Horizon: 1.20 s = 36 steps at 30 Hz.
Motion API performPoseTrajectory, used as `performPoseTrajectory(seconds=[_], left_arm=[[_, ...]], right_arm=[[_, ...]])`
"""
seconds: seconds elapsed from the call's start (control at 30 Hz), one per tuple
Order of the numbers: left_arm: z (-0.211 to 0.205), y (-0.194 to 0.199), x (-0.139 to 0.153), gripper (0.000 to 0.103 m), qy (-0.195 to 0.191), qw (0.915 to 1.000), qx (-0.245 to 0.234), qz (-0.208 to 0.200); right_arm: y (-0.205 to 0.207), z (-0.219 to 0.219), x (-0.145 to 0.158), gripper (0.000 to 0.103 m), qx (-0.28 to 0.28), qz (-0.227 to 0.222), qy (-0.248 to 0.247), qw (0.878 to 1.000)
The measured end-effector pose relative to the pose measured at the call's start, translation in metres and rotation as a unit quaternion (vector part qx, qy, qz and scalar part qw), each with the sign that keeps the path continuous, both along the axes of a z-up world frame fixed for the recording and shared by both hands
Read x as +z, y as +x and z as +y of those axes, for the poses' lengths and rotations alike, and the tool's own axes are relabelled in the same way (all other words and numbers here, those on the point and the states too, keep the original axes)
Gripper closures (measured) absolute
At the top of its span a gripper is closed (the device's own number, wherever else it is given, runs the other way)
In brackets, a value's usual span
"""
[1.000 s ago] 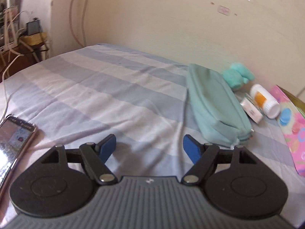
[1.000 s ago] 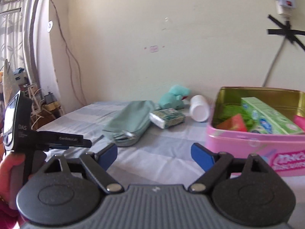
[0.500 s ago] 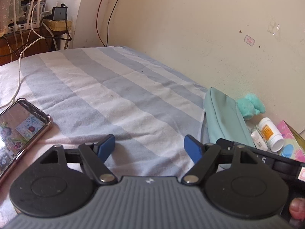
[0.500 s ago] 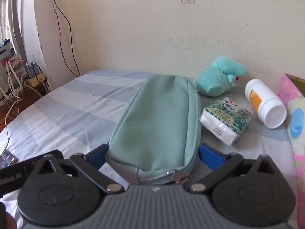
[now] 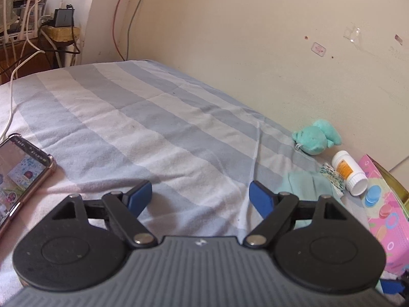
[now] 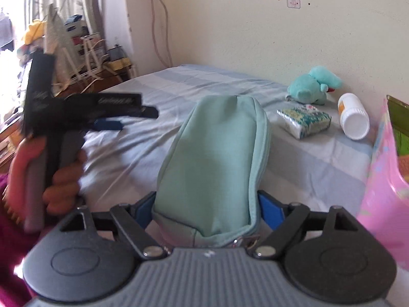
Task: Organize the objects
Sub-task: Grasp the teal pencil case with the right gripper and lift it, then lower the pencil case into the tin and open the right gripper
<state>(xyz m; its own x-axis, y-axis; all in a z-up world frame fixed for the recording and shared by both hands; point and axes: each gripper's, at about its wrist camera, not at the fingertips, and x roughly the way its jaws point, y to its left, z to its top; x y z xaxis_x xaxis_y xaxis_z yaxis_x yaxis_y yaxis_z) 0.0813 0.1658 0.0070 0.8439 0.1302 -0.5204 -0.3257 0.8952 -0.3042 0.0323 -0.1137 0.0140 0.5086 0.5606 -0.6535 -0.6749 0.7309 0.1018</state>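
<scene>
The right gripper (image 6: 205,211) has just been closing, and its blue pads (image 6: 269,211) now pinch the near end of the teal zip pouch (image 6: 214,166), which stretches away from the jaws over the striped bedsheet (image 6: 319,168). Beyond the pouch and to the gripper's right lie a tissue pack (image 6: 304,120), a white pill bottle (image 6: 354,120) on its side and a teal plush toy (image 6: 314,85) by the wall; a pink tin (image 6: 383,179) stands at the far right. To its left a hand (image 6: 64,179) holds the left gripper (image 5: 199,195), whose jaws have just been opening and stand spread over bare sheet with nothing between them. A smartphone (image 5: 18,176) lies to that gripper's left.
</scene>
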Motion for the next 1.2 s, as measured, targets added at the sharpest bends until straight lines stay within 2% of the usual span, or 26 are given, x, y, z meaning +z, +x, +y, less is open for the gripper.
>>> performPoseTrajectory(seconds=[0.1, 0.2, 0.3, 0.37, 0.43, 0.53, 0.6, 0.67, 0.8, 0.9, 0.97, 1.0, 1.03, 1.1, 1.2], left_arm=[[-0.014, 0.004, 0.001, 0.019, 0.0, 0.9982, -0.059, 0.007], [-0.036, 0.006, 0.006, 0.02, -0.01, 0.9917, -0.128, 0.012], [-0.065, 0.007, 0.018, 0.02, -0.027, 0.9796, -0.199, 0.007], [-0.087, 0.007, 0.025, 0.02, -0.009, 0.9724, -0.233, 0.003], [-0.108, 0.005, 0.029, 0.02, 0.025, 0.9672, -0.253, 0.006], [-0.122, 0.002, 0.029, 0.02, 0.053, 0.962, -0.267, 0.02], [-0.124, 0.002, 0.027, 0.02, 0.064, 0.9607, -0.268, 0.034], [-0.121, 0.002, 0.025, 0.02, 0.069, 0.9591, -0.27, 0.049], [-0.117, -0.003, 0.021, 0.025, 0.058, 0.9496, -0.299, 0.073], [-0.118, -0.004, 0.011, 0.025, 0.061, 0.9429, -0.314, 0.094], [-0.115, -0.005, 0.004, 0.025, 0.033, 0.9388, -0.331, 0.091], [-0.118, -0.008, 0.004, 0.027, 0.034, 0.937, -0.337, 0.087], [-0.124, -0.011, 0.004, 0.027, 0.045, 0.9371, -0.336, 0.082], [-0.129, -0.014, 0.006, 0.029, 0.053, 0.9394, -0.331, 0.074], [-0.125, -0.016, 0.025, 0.034, 0.021, 0.9408, -0.335, 0.046]], right_arm=[[-0.043, -0.051, 0.004, 0.012, -0.006, -0.021, -0.025, 0.999], [-0.071, -0.101, 0.01, 0.003, -0.087, -0.051, -0.025, 0.995], [-0.085, -0.148, 0.012, 0.001, -0.215, -0.061, 0.0, 0.975], [-0.091, -0.172, 0.009, 0.001, -0.296, -0.051, 0.036, 0.953], [-0.096, -0.191, 0.005, 0.001, -0.333, -0.028, 0.088, 0.938], [-0.106, -0.199, 0.004, 0.001, -0.335, -0.02, 0.14, 0.931], [-0.108, -0.197, 0.004, 0.002, -0.319, -0.008, 0.17, 0.932], [-0.103, -0.189, 0.002, 0.007, -0.302, 0.008, 0.189, 0.934], [-0.092, -0.174, -0.002, 0.02, -0.28, 0.034, 0.21, 0.936], [-0.084, -0.166, -0.011, 0.026, -0.271, 0.058, 0.208, 0.938], [-0.076, -0.16, -0.02, 0.033, -0.257, 0.086, 0.23, 0.935], [-0.074, -0.154, -0.022, 0.039, -0.243, 0.096, 0.241, 0.935], [-0.073, -0.147, -0.022, 0.04, -0.242, 0.092, 0.236, 0.936], [-0.075, -0.133, -0.015, 0.041, -0.244, 0.061, 0.192, 0.949], [-0.077, -0.145, -0.003, 0.049, -0.259, 0.039, 0.206, 0.943]])
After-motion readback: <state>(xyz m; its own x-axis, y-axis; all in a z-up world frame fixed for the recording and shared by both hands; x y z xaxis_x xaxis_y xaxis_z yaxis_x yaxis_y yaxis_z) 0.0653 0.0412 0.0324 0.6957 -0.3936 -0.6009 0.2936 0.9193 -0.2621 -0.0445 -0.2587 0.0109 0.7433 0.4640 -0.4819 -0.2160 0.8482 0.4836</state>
